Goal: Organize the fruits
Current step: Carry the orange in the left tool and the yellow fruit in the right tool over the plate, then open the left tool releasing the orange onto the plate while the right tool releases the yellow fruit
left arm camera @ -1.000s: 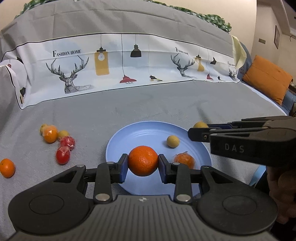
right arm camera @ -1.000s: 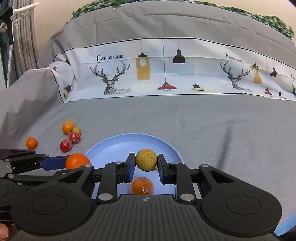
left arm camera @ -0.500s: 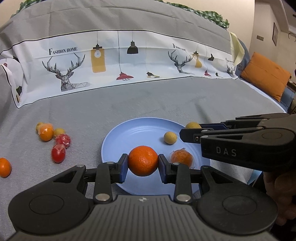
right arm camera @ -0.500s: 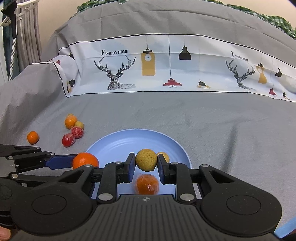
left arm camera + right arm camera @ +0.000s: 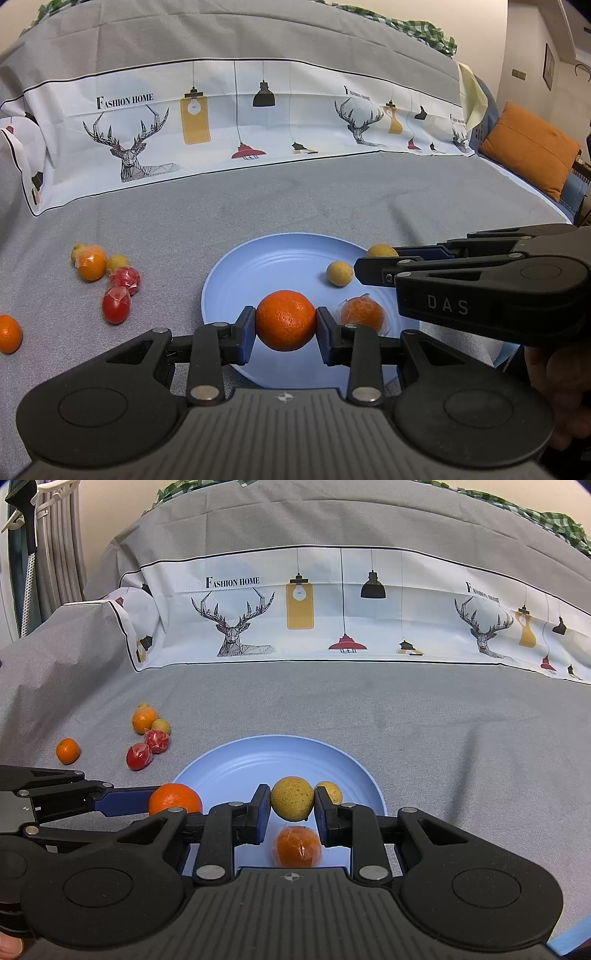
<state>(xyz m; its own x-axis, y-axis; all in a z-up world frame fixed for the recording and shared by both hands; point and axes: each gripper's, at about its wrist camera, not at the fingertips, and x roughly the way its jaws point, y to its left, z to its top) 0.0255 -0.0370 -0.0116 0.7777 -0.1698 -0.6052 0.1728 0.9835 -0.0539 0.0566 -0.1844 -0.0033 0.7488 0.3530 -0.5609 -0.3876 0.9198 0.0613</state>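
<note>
While gripping fruit, both fingers (image 5: 246, 334) stay narrow.

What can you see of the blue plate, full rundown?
The blue plate is round, pale blue, shallow, with faint concentric rings and a low raised rim; it looks like plastic or metal. It lies flat on the grey cloth, near the front edge. On it rest a small yellowish fruit and a film-wrapped orange fruit. The left gripper holds an orange over its near part; the right gripper holds a yellow fruit above it. Neither gripper visibly touches it.
</note>
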